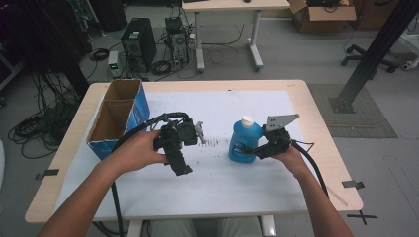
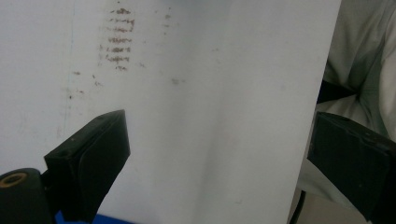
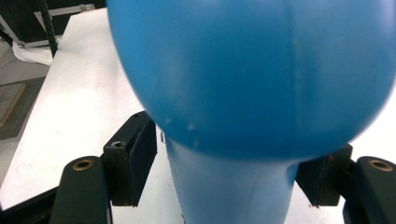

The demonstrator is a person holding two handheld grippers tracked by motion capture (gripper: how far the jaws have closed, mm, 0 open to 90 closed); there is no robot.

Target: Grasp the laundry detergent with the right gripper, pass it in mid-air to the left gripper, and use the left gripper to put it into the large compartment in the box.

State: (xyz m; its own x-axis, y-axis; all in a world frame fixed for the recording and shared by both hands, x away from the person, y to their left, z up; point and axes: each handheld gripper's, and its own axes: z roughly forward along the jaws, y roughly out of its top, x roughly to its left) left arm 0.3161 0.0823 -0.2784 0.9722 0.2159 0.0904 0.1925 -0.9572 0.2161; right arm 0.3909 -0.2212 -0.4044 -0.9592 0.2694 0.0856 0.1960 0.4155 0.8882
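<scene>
The right gripper [image 3: 224, 172] clamps the upright blue bottle [image 1: 243, 141] on the white table sheet [image 1: 222, 182]; the left gripper [image 2: 215, 154] gapes empty beside an empty cardboard box [image 1: 118, 118].

Even, soft overhead light falls on the white sheet covering the wooden table [image 1: 217, 106], which looks bright against the dim, cluttered floor beyond it. Shadows are faint, with one weak patch under the black left gripper [image 1: 179, 148]. The high view is slightly soft and bends lines near its edges. In the right gripper view the rounded blue plastic bottle [image 3: 252, 74] is close and out of focus, without glare. The left gripper view is grainy and blurred.
</scene>
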